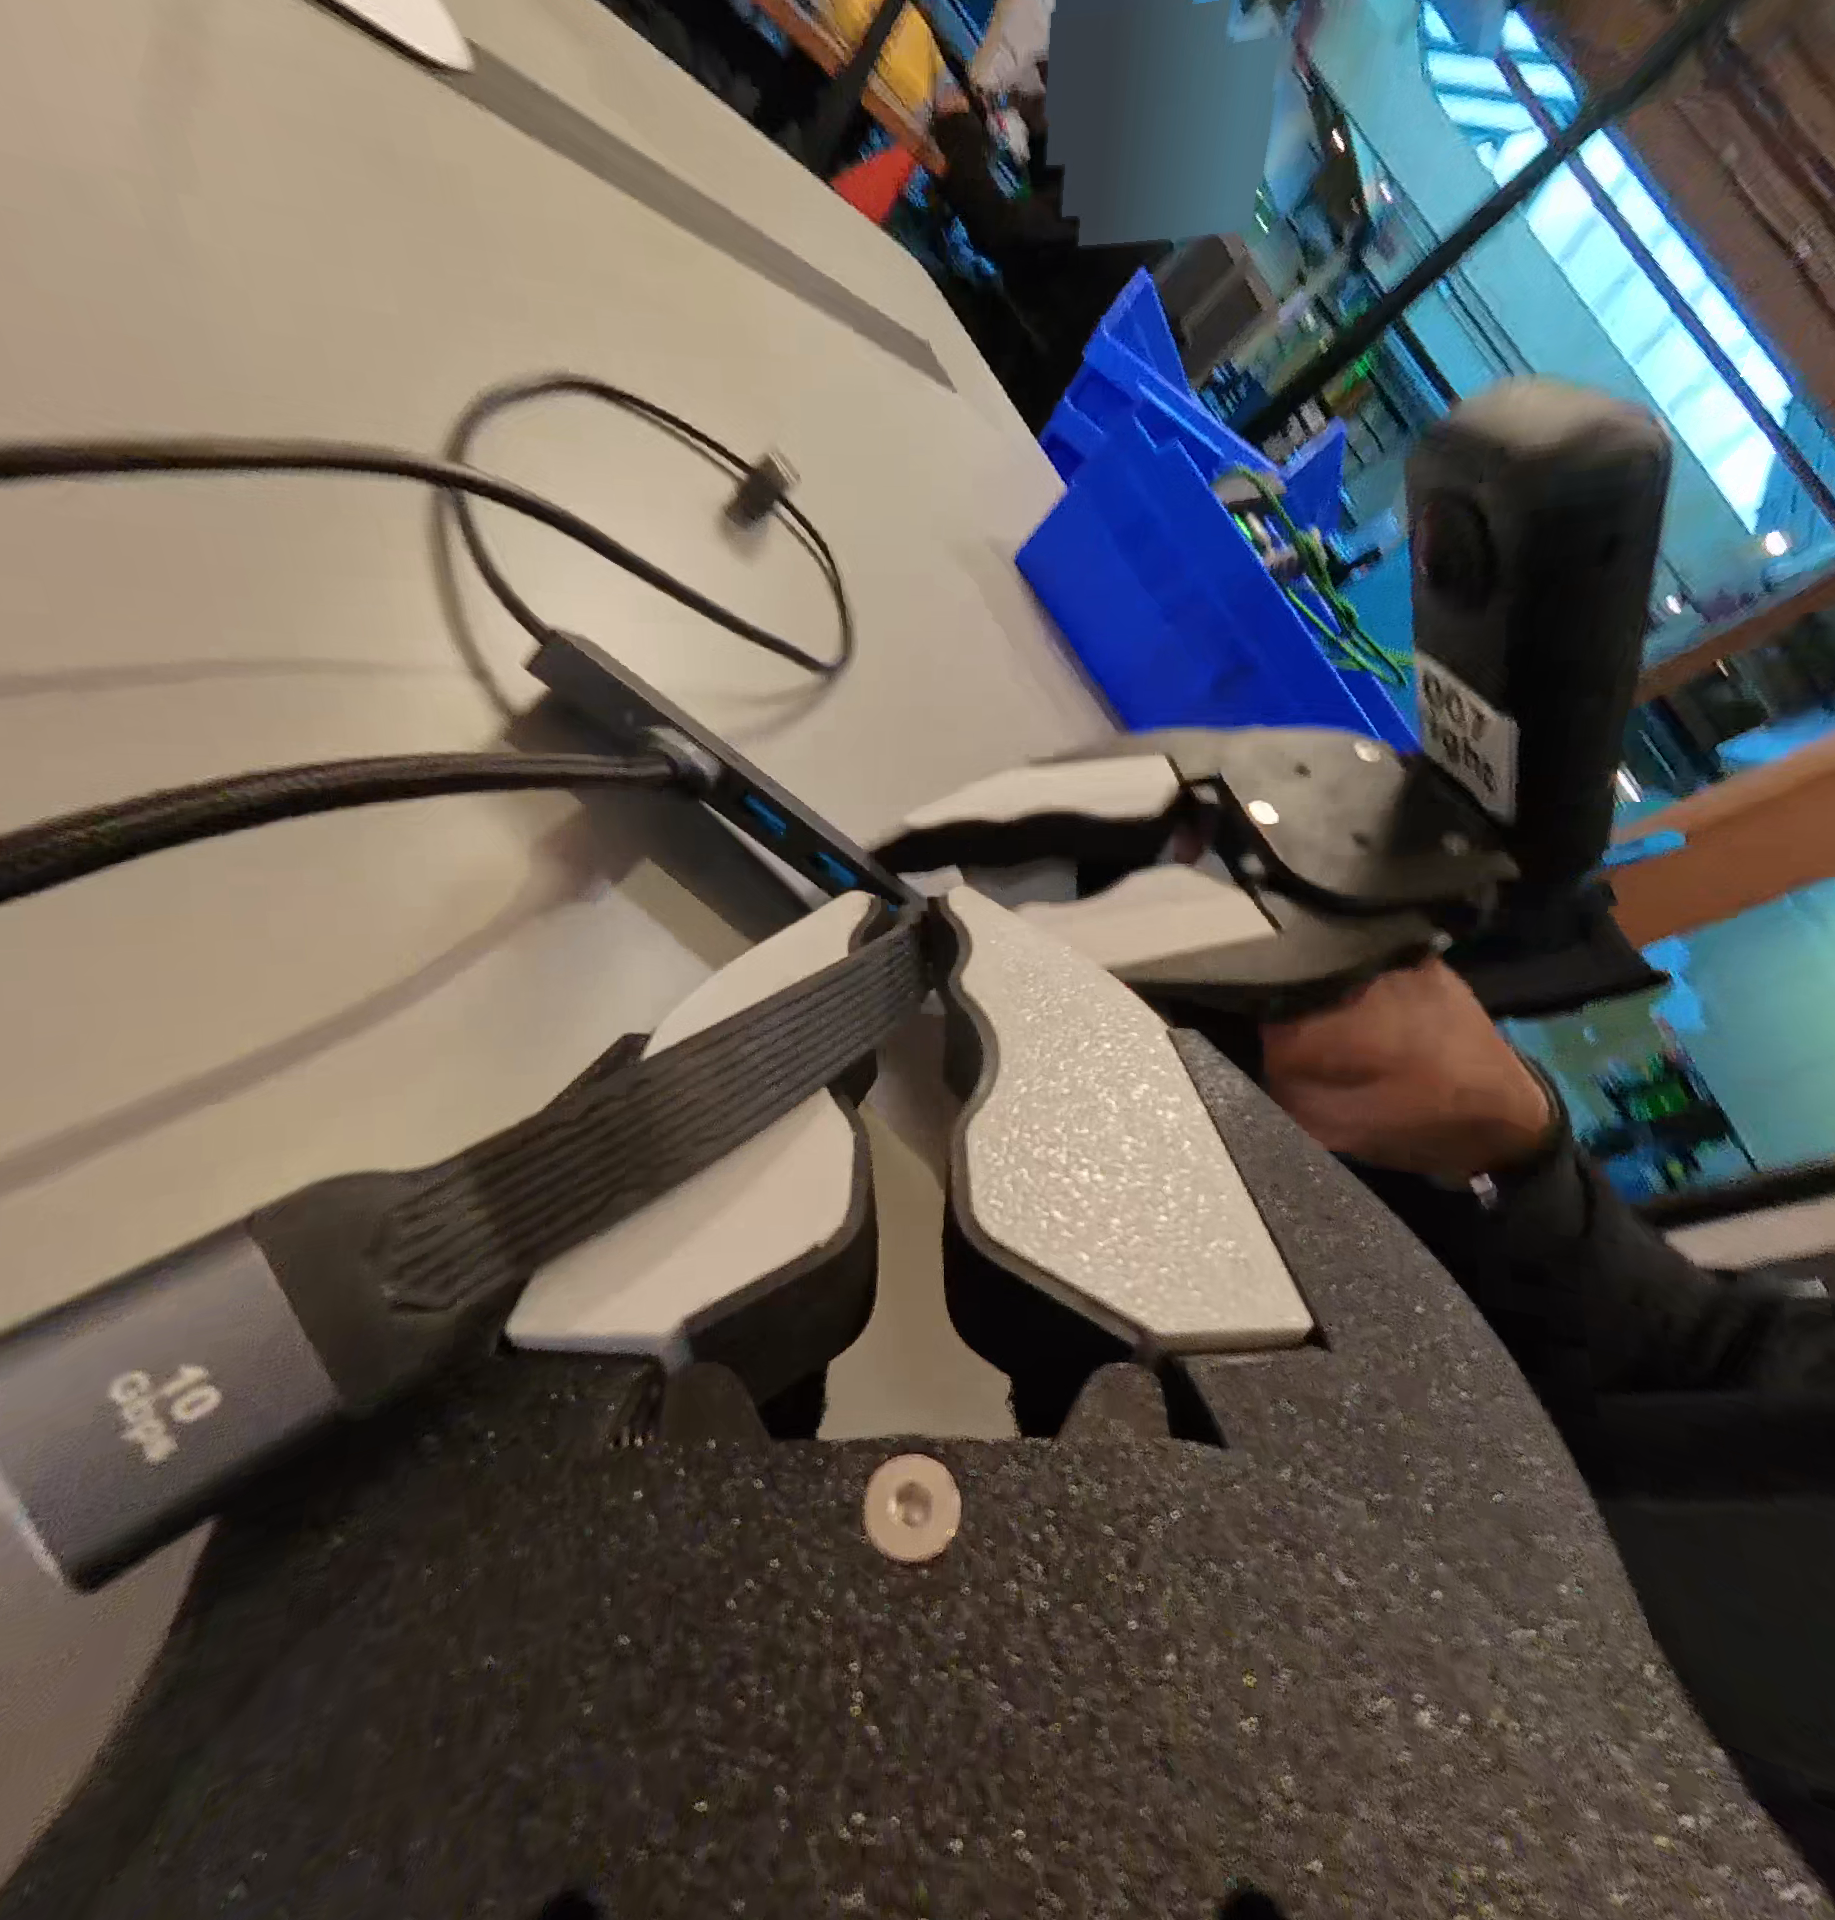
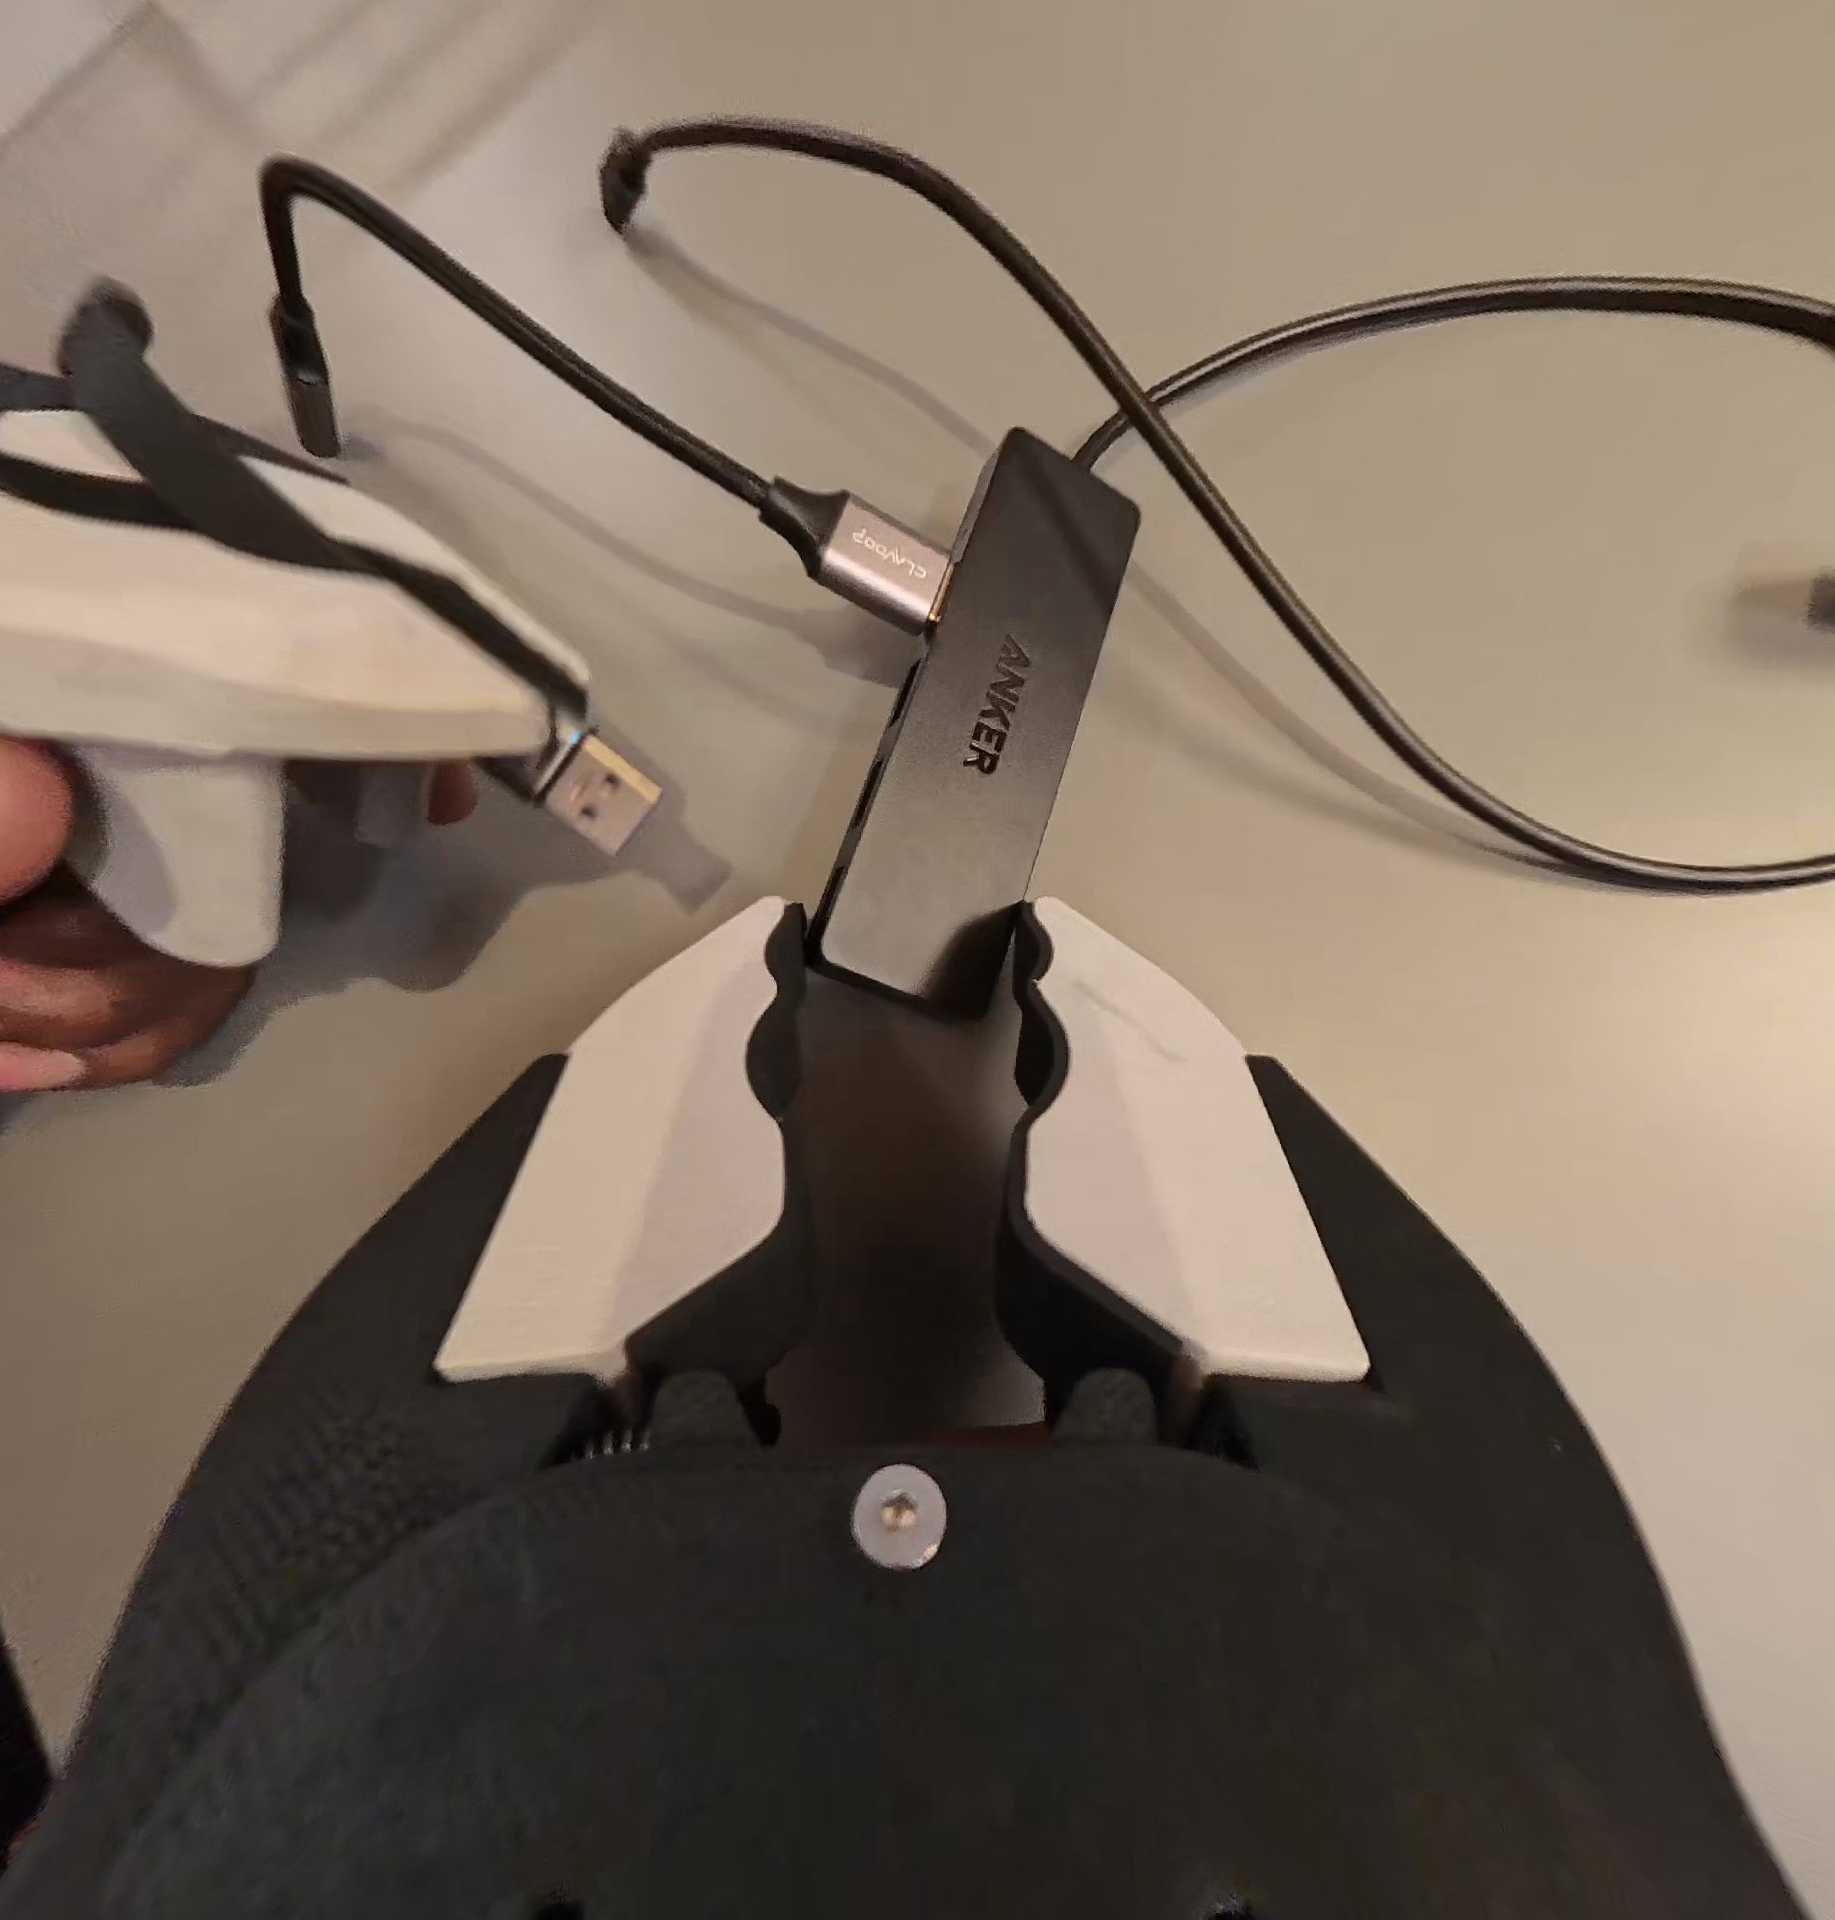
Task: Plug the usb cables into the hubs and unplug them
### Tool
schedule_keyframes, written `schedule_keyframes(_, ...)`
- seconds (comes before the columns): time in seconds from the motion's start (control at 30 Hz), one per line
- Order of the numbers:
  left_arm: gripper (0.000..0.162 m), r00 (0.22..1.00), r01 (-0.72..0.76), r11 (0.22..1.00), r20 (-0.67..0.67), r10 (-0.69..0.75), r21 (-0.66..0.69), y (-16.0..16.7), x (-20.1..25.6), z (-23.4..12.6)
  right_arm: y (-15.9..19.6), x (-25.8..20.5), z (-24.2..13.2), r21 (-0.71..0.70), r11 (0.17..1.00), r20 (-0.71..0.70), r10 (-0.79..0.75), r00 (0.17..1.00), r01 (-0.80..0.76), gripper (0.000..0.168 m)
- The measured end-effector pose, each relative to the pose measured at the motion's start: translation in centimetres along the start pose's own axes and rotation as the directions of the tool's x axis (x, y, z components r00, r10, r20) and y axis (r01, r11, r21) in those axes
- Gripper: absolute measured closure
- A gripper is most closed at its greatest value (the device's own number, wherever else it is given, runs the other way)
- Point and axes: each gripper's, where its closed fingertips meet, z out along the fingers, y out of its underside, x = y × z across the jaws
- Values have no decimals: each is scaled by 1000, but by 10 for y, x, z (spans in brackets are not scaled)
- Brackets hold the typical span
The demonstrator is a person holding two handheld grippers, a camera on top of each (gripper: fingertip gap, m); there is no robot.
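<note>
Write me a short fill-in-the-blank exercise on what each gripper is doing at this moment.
1. The right gripper is shut on the dark ____.
2. The left gripper pinches a flat ____ cable.
3. The silver plug at the left gripper's tip is ____ the hub.
4. One braided cable is already ____ the hub.

Missing: hub; black; outside; plugged into

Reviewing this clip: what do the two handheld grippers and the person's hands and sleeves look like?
Both the left gripper and the right gripper have speckled black bodies with a silver screw, and pale grey fingers lined with wavy black pads. The right gripper carries a black rounded camera bearing a white label. The person's right hand emerges from a dark sleeve.
</note>
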Motion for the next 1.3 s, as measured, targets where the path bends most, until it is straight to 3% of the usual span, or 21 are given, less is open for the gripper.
schedule_keyframes(0.27,155,982,181,983,52,-179,-23,7,-20,-7,-5,-33,-1,65,994,81,81,993,-86,131)
schedule_keyframes(0.5,156,936,353,936,7,-353,6,11,-21,-17,-8,-45,-3,111,979,136,154,979,-170,131)
schedule_keyframes(0.67,156,897,441,897,-31,-440,32,8,-18,-21,-11,-48,-4,146,979,101,131,986,-145,131)
schedule_keyframes(0.8,156,867,498,865,-65,-495,65,6,-15,-22,-15,-50,-7,200,979,-14,45,999,-42,131)
schedule_keyframes(0.97,155,860,510,850,-66,-506,131,2,-16,-24,-17,-54,-9,231,972,-128,-20,992,49,131)
schedule_keyframes(1.3,155,895,422,848,5,-447,321,-3,-14,-29,-21,-58,-13,278,960,-182,10,983,42,131)
